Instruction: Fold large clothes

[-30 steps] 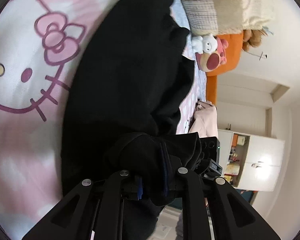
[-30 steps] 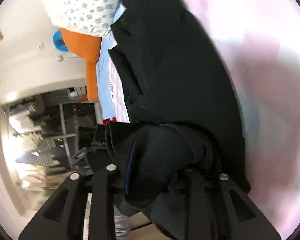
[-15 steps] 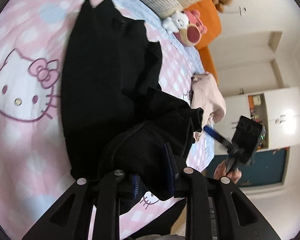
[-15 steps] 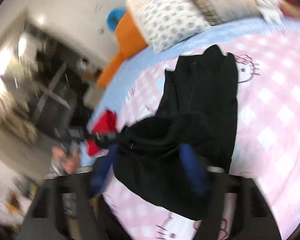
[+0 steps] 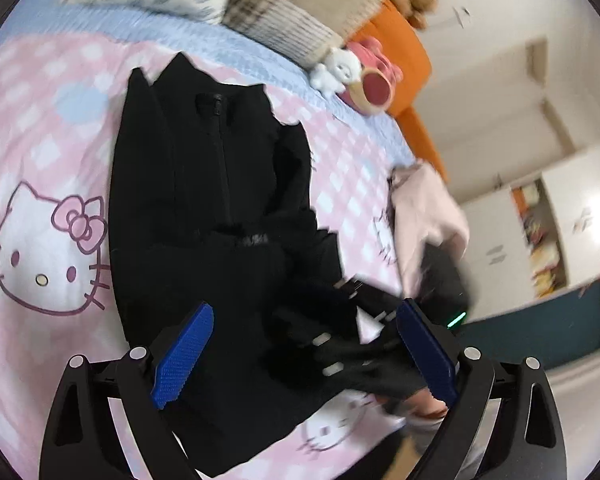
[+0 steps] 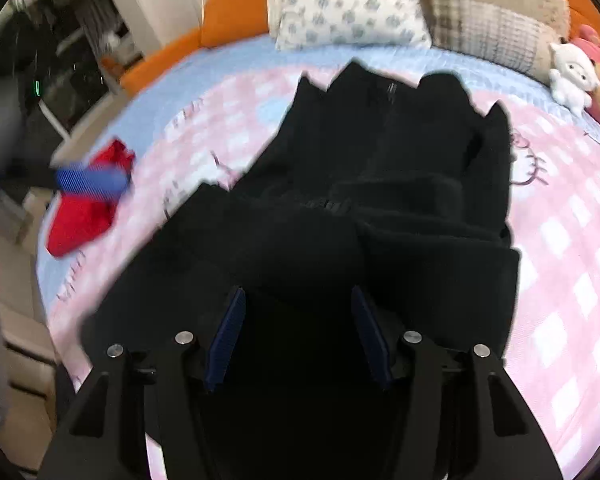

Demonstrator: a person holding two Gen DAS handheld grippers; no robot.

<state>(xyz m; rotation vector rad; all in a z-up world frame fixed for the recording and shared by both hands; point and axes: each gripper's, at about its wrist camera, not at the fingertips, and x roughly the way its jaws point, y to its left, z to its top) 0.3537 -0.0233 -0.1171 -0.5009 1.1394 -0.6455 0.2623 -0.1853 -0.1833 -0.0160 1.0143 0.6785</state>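
In the left wrist view, the black zip-front jacket (image 5: 204, 208) is lying folded mid-bed on the pink cat-print bedspread (image 5: 40, 184); the left gripper (image 5: 304, 344), clamping its hem a second ago, is now gaping wide, empty. In the right wrist view, pillows (image 6: 348, 0) are lining the far edge, a red garment (image 6: 80, 216) is lying at the left edge, and the right gripper (image 6: 296, 336), jaws having parted, is hanging empty above the jacket.

The zip-up jacket (image 6: 384, 184) is laid on the bedspread (image 6: 572, 264), its lower part folded onto itself; pillows (image 6: 348, 0) are set behind it, a small garment (image 6: 84, 208) to its left
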